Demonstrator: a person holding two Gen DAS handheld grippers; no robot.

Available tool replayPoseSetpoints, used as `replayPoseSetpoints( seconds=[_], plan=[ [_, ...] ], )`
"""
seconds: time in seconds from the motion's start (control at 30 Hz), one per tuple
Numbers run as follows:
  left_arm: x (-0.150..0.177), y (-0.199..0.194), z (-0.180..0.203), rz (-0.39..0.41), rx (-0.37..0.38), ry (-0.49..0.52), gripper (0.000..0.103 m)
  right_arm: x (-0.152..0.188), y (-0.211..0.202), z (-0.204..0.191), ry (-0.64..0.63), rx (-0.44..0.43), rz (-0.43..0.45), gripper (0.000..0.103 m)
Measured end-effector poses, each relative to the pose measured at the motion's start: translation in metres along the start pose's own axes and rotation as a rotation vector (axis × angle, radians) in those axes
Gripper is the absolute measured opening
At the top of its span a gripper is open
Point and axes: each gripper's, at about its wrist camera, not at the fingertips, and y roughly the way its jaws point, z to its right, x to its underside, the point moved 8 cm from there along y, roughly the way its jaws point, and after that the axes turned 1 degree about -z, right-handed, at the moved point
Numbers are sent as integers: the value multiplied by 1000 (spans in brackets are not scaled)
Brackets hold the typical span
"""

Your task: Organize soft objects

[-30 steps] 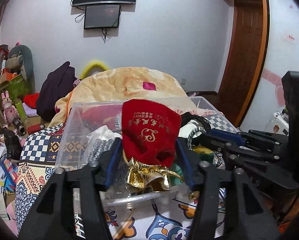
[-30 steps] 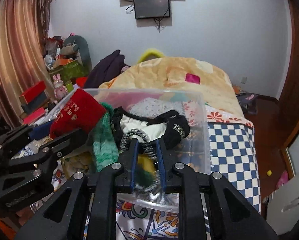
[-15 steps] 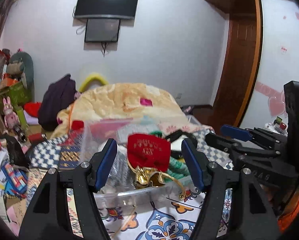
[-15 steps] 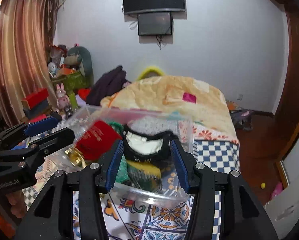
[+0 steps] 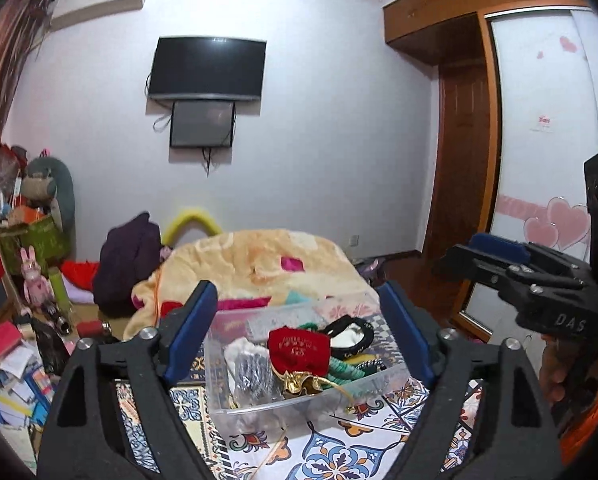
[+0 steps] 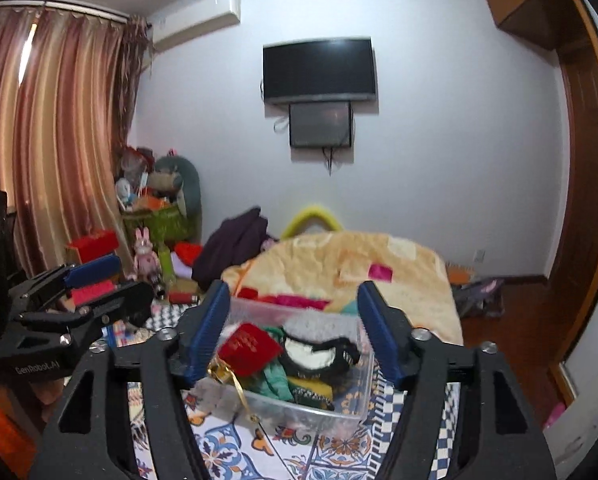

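Note:
A clear plastic bin (image 5: pixel 391 374) stands on the patterned bed cover, filled with soft items. A red drawstring pouch (image 5: pixel 299 350) with gold trim lies on top, beside green fabric and a black-and-white piece (image 5: pixel 349 332). My left gripper (image 5: pixel 295 336) is open and empty, raised in front of the bin. In the right wrist view the bin (image 6: pixel 361 396) holds the red pouch (image 6: pixel 249 346) and the black-and-white piece (image 6: pixel 313 354). My right gripper (image 6: pixel 293 330) is open and empty, also held back above the bin.
A beige blanket (image 5: pixel 259 264) lies heaped behind the bin. Dark clothing (image 5: pixel 129 264) sits to its left. Boxes, toys and papers (image 5: pixel 15 320) crowd the left floor. A wooden door (image 5: pixel 465 160) and wardrobe stand at right. The other gripper (image 5: pixel 539 284) shows at right.
Both grippers have let go and opened: the left released the red pouch, the right the items it pinched. Both pulled up and back from the bin, which now looks smaller.

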Motion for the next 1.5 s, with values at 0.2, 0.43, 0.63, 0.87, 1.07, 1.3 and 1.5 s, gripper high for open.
replayPoseSetpoints(
  seconds=[0.2, 0.43, 0.63, 0.87, 1.07, 1.3, 1.5],
  plan=[
    [-11, -18, 2, 39, -8, 11, 97, -10, -19, -7, -14, 4, 68, 88],
    [-13, -35, 5, 71, -28, 21, 101, -9, -32, -7, -10, 2, 99, 101],
    [-15, -40, 6, 75, -21, 17, 102, -11, -38, -9, -1, 3, 122, 103],
    [-16, -43, 5, 80, -23, 17, 102, -9, -39, -9, 2, -1, 122, 103],
    [-16, -41, 9, 81, -25, 20, 102, -7, -40, -7, 4, -3, 120, 103],
    [-15, -41, 11, 82, -28, 24, 102, -6, -41, -6, 11, -4, 118, 103],
    [-15, -41, 11, 82, -29, 26, 102, -6, -42, -6, 10, -3, 117, 103]
  ],
)
